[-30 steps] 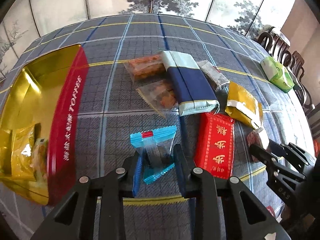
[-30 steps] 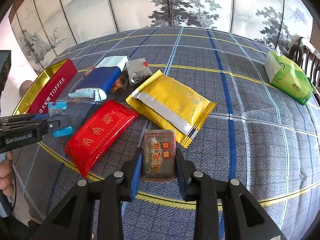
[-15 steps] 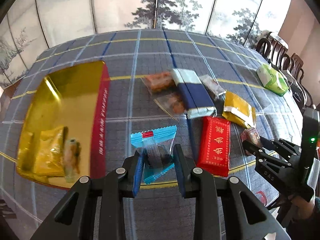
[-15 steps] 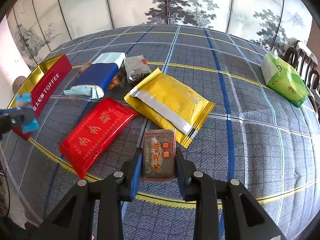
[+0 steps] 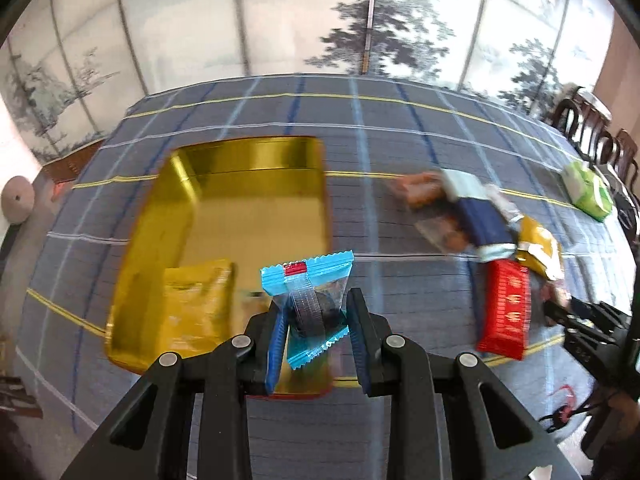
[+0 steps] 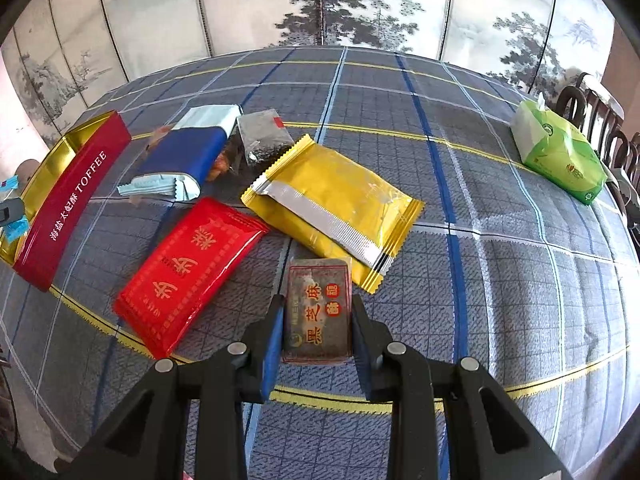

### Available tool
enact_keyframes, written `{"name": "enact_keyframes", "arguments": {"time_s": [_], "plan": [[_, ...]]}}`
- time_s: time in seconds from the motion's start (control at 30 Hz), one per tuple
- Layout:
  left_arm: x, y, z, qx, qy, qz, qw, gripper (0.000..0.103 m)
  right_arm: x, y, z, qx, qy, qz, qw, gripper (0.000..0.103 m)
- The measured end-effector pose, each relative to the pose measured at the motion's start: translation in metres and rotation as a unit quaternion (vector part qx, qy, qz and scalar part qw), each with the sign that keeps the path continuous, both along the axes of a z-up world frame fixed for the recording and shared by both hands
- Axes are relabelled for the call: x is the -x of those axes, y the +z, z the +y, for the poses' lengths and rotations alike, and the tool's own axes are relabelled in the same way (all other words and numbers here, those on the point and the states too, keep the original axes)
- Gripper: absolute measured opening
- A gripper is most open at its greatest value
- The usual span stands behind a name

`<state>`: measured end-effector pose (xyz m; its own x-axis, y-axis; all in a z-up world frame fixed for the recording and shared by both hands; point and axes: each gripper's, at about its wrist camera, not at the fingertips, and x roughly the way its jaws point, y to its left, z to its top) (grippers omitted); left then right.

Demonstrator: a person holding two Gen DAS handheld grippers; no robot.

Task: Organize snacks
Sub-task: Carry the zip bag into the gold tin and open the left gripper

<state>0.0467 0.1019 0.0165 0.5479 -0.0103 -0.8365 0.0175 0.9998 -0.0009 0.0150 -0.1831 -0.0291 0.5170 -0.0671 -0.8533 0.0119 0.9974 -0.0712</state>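
Note:
My left gripper [image 5: 316, 320] is shut on a small blue-wrapped snack [image 5: 310, 300] and holds it above the near right corner of the gold toffee tin [image 5: 256, 200]. A gold packet [image 5: 192, 304] lies in the tin. My right gripper [image 6: 316, 328] is shut on a brown sesame snack bar [image 6: 318, 308], low over the tablecloth. On the table lie a red packet [image 6: 188, 272], a large yellow packet [image 6: 332, 208], a blue packet [image 6: 184, 156] and a small dark sachet [image 6: 264, 140]. The tin's red side [image 6: 68, 200] shows at the left of the right wrist view.
A green tissue pack [image 6: 560, 156] lies at the far right of the checked tablecloth [image 6: 500, 280]. Dark wooden chairs [image 5: 592, 128] stand beyond the table's right edge. A painted folding screen [image 6: 320, 4] stands behind the table. Orange snack bags [image 5: 424, 192] lie beside the blue packet.
My left gripper has lifted the blue-wrapped snack and carried it left, from the table beside the tin to above the tin's near corner. My right gripper has held still on the sesame bar.

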Motion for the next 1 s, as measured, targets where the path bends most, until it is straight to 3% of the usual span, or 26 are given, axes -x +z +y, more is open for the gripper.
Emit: {"name": "enact_keyframes", "arguments": {"time_s": [0.33,1.0], "plan": [[-0.005,-0.019,0.056,-0.013,0.049,0.024,0.9984,0.026,-0.001,-0.001,0.003,0.007,-0.018,0.003,1.0,0.031],[-0.004,-0.043,0.075,-0.013,0.042,0.045,0.998,0.027,-0.003,-0.002,0.01,0.015,-0.037,0.008,0.999,0.031]]}}
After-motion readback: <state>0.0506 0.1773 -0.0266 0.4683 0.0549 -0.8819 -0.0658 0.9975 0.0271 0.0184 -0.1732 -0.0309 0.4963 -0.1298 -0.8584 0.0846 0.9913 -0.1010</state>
